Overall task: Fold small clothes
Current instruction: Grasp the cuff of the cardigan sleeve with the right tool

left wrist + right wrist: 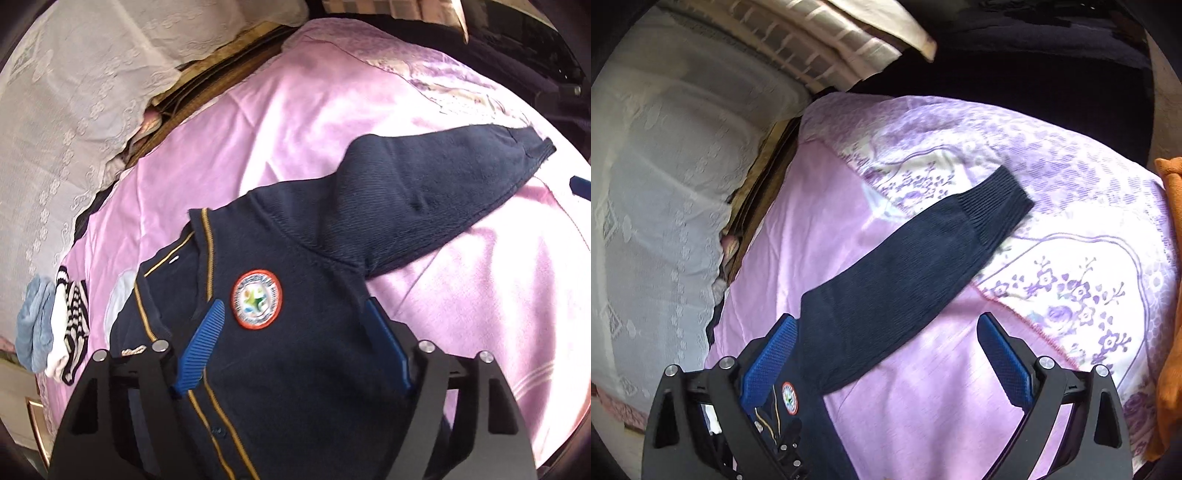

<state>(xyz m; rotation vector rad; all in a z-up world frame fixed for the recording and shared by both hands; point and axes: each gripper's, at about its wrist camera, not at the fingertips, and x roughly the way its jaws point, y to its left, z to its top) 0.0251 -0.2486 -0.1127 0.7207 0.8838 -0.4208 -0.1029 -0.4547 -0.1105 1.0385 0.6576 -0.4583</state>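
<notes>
Navy cardigan: dark knit with yellow piping, spread flat on the bed directly under the left hand-held gripper; it runs beneath both blue fingers.
Left hand-held gripper: jaws apart and released, nothing pinched; the cloth lies below the pads, whether they touch it cannot be told.
Round badge: red-rimmed patch on the cardigan's chest, between the left gripper's fingertips, nearer its left finger.
Right hand-held gripper: jaws wide and released; its left finger sits at the edge of the cardigan, its right finger over bare sheet.
Sleeve: stretches away from the right gripper, ahead and to the right, ribbed cuff farthest out.
Pink sheet: covers the bed under and beyond both grippers; a purple floral quilt lies farther ahead.
Folded clothes: blue, white and striped pieces, well to the left of the left gripper.
Lace curtain: white, far left, beyond the bed.
</notes>
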